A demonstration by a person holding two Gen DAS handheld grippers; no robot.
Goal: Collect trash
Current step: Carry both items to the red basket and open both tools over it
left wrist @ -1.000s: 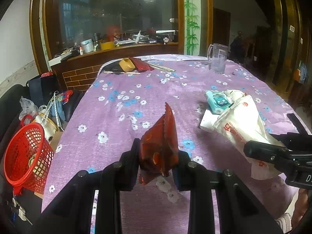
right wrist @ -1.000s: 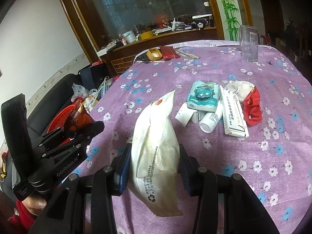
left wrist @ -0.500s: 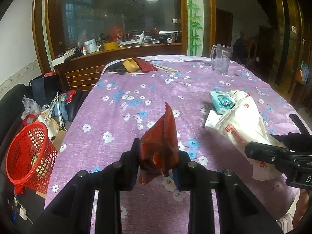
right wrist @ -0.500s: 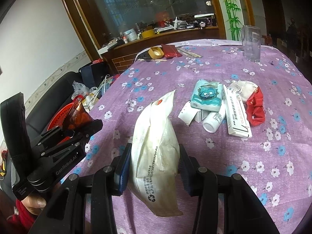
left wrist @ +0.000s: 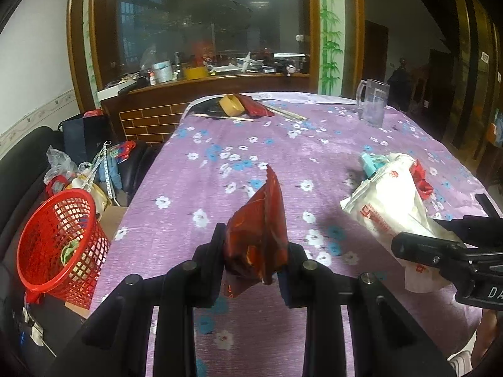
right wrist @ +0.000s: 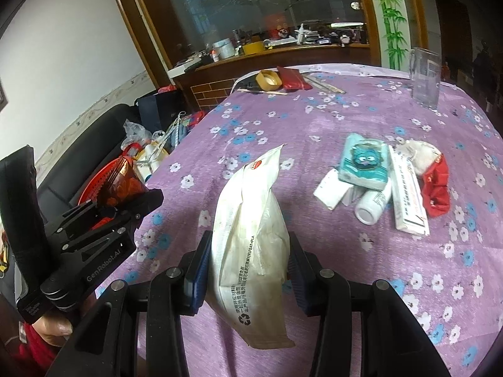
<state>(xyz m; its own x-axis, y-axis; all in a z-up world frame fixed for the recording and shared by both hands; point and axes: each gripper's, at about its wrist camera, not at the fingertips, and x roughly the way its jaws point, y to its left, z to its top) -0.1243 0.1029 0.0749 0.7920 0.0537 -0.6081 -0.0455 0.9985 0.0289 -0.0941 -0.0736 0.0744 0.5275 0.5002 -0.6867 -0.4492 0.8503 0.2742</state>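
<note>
Red wrapper (left wrist: pixel 257 235) pinched in left gripper (left wrist: pixel 253 262) above purple tablecloth (left wrist: pixel 283 144); white bag (right wrist: pixel 248 235) clamped in right gripper (right wrist: pixel 246 270). Red basket (left wrist: pixel 59 242) beside table.

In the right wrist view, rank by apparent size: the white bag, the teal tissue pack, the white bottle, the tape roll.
1. white bag, though nearness to the camera inflates it
2. teal tissue pack
3. and 4. white bottle and tape roll: look alike, unranked; the roll lies farther.

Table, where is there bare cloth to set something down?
The table is bare through the middle, between the tape roll at the far end and the white bag. Crowded spot: the right side, around the tissue pack, bottle and long box.
</note>
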